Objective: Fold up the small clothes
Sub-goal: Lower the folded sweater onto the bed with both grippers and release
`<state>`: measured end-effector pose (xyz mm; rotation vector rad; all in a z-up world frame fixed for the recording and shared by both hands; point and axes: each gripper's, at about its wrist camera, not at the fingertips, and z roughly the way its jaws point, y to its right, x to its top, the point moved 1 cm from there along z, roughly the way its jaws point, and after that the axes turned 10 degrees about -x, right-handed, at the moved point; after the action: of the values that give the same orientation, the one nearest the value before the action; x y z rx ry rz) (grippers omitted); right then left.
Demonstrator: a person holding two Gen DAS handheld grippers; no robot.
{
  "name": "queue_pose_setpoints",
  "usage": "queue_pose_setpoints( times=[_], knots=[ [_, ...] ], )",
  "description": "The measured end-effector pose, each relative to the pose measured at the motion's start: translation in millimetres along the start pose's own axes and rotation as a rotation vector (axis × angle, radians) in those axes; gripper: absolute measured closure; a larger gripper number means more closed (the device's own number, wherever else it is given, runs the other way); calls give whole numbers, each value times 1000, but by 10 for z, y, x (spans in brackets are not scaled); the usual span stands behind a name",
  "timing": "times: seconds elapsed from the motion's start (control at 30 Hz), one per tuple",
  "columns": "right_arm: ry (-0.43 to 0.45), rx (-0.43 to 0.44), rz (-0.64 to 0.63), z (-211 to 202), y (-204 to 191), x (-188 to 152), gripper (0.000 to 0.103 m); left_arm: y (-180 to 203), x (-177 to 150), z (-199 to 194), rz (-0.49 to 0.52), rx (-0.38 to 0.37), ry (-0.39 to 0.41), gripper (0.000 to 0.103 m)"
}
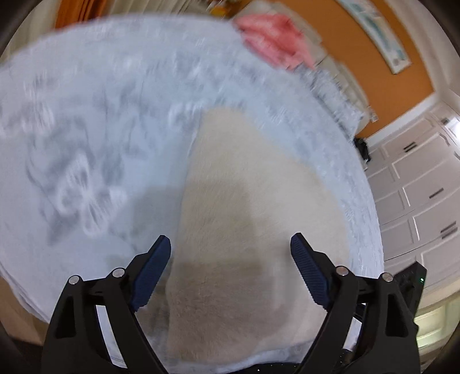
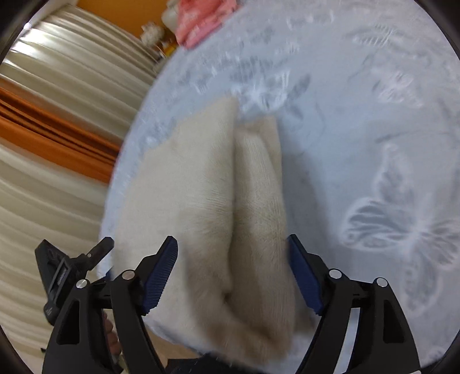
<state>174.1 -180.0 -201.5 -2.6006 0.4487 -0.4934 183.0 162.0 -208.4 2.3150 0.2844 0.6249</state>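
A cream fuzzy knit garment (image 1: 244, 207) lies on a pale blue bedspread (image 1: 95, 115) with a butterfly pattern. My left gripper (image 1: 230, 247) is open and hangs just above the garment's near part, one finger on each side. In the right wrist view the same garment (image 2: 201, 187) shows a raised fold (image 2: 258, 178) running away from me. My right gripper (image 2: 231, 247) is open with its jaws straddling the near end of that fold. Whether the pads touch the cloth I cannot tell. Both views are blurred.
A pink garment (image 1: 273, 37) lies at the far edge of the bed, also in the right wrist view (image 2: 198, 20). Orange wall and white cabinet doors (image 1: 417, 187) stand to the right. Cream and orange curtains (image 2: 57, 129) hang left of the bed (image 2: 373, 115). The other gripper's body (image 2: 66, 273) is low left.
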Motion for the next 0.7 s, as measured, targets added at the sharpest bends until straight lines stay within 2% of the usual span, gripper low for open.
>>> queue_pose_setpoints(
  times=[0.03,0.07,0.13,0.17,0.2,0.27,0.37,0.4,0.47,0.53,0.57,0.63,0.7],
  knots=[
    [-44,13,9,156,-12,-1,32,-62,-13,60,-38,-22,-17,19],
    [-63,26,19,248,-14,-3,54,-152,-7,118,-90,-75,-26,24],
    [-35,49,25,199,-48,-3,67,-186,16,129,-110,-93,-26,38],
    [-5,62,23,103,-79,2,69,-147,40,101,-98,-103,-24,48],
    [25,80,13,14,-98,8,72,-88,55,51,-85,-115,-18,54],
    [120,100,-36,-391,-207,-30,73,78,83,-79,-38,-159,-2,59],
    [197,60,-74,-754,-209,-124,73,258,41,-188,-3,-230,-5,60],
    [197,45,-72,-780,-170,-159,72,289,22,-164,3,-235,-16,60],
    [144,-35,-67,-565,7,-205,66,290,-114,6,24,-178,-56,59],
    [20,-151,-58,-228,181,-251,60,209,-265,201,24,-80,-102,55],
    [0,-133,-29,-190,251,-282,60,191,-333,196,31,-75,-73,53],
    [86,-118,-10,-456,206,-297,60,260,-359,85,64,-47,-46,52],
    [196,-155,-63,-829,33,-323,60,391,-355,-102,129,-1,-19,54]
  ],
)
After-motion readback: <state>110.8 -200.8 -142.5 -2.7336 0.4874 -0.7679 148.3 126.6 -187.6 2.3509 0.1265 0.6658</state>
